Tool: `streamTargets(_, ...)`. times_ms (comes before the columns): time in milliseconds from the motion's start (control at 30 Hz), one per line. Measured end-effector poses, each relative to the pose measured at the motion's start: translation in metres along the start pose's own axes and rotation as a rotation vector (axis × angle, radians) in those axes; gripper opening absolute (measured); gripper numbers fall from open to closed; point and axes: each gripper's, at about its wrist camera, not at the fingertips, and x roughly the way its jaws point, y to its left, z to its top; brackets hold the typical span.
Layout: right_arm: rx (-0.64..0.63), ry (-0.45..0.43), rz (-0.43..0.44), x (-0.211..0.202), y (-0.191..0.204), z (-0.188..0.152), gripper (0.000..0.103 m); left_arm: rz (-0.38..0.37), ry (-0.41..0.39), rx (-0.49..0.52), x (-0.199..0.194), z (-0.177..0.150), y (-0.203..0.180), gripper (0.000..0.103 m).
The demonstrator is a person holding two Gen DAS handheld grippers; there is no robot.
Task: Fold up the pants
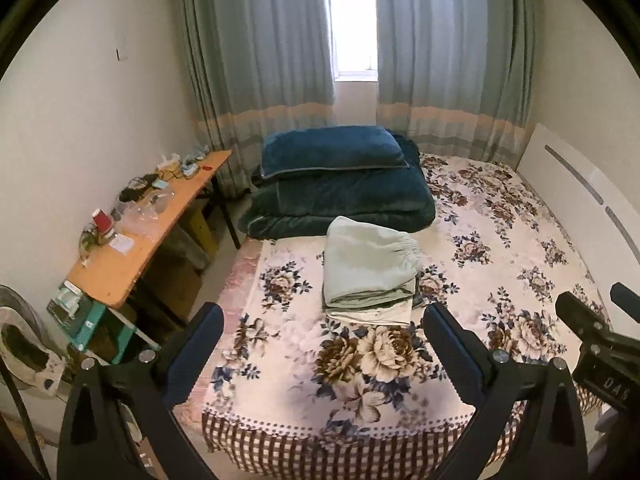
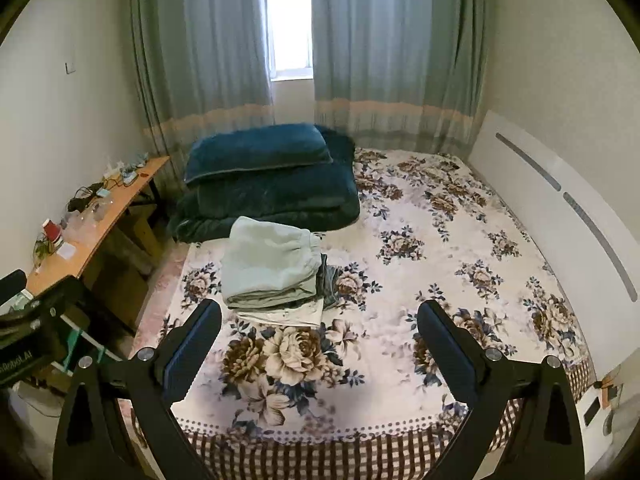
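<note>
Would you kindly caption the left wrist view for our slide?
Open left tongs hover above floral bed, facing folded pale green pants stacked before a blue quilt.

in the left wrist view, white letters "das" stand on the black body of the right gripper (image 1: pixel 600 344) at the frame's right edge. in the right wrist view, the left gripper (image 2: pixel 28 328) carries white lettering ending in "robot.ai" (its first letters are cut off).

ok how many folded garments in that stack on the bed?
3 visible: pale green pants on top, a dark piece poking out at the right under them, a cream piece at the bottom. More could be hidden inside the stack.
</note>
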Motion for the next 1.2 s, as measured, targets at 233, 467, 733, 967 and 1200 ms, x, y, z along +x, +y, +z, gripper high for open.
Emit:
streamTargets(233, -0.044, -0.035, 0.026, -0.050, 0.004, -0.001, 0.101, -0.016, -0.001, -0.046, -0.021, -0.016, -0.006, 0.103)
streamTargets(467, -0.051, -0.046, 0.072, -0.064, 0.000, -0.001, 0.103, -0.032, 0.003, -0.062, -0.022, -0.016, -0.014, 0.103)
streamTargets(733, -0.030, 0.004, 0.040, -0.034, -0.008, 0.001, 0.103, 0.001, 0.023, -0.038, -0.006, -0.013, -0.021, 0.103)
streamTargets(967, -0.027, 0.018, 0.040, -0.020, -0.010, 0.006, 0.103, 0.004, 0.017, -0.029, -0.005, -0.008, -0.026, 0.103)
streamTargets(1200, -0.031, 0.017, 0.041, -0.015, -0.013, 0.009, 0.103, 0.004, 0.014, -0.031, 0.001, 0.003, -0.021, 0.103)
